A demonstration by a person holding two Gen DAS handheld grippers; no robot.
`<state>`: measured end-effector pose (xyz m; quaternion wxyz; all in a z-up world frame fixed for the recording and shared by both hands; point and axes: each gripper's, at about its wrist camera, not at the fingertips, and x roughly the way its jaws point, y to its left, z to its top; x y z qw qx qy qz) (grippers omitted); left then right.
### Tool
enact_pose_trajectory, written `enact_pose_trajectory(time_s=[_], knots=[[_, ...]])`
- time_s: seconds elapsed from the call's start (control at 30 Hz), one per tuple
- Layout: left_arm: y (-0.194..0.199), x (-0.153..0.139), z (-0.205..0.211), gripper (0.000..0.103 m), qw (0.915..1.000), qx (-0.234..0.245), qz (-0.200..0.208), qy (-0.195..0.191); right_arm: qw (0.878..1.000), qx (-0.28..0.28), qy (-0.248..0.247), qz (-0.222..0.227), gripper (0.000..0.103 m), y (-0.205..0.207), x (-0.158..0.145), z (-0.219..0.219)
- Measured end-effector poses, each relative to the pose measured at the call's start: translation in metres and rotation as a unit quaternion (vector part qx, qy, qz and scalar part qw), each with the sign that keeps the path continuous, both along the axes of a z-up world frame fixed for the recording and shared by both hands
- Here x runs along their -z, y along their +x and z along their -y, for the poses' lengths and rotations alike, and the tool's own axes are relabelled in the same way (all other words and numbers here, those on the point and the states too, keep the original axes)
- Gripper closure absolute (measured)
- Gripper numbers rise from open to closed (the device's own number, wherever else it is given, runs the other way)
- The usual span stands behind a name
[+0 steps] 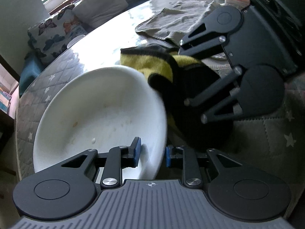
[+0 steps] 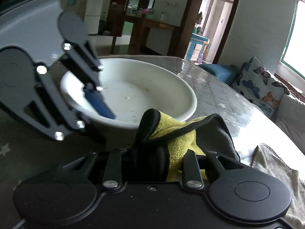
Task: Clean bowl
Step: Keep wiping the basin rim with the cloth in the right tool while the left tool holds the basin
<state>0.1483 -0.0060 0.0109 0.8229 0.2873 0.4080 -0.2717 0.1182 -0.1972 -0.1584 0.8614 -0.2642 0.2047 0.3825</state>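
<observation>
Your left tongs (image 1: 153, 155) pinch the bowl (image 1: 99, 118) rim, tilting it on the counter (image 1: 266, 133). Right tongs (image 2: 152, 162) clamp the cloth (image 2: 177, 139). Bowl's likely glazed, slick, breakable; keep rim grip firm.

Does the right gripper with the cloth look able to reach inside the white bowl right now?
Probably yes. The right gripper holds the yellow cloth just outside the white bowl, whose open inside faces it; the left gripper clamps only the near rim.
</observation>
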Motion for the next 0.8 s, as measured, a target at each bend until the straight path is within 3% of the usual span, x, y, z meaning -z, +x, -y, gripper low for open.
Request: enact_pose_trajectory(time_s=[0.37, 0.8], knots=[[-0.013, 0.001, -0.003, 0.079, 0.9996, 0.028, 0.006, 0.008, 0.999, -0.042, -0.013, 0.002, 0.075, -0.024, -0.001, -0.002], [-0.032, 0.001, -0.019, 0.08, 0.9985, 0.054, 0.004, 0.011, 0.999, -0.029, -0.022, 0.009, 0.075, -0.005, -0.003, -0.006]])
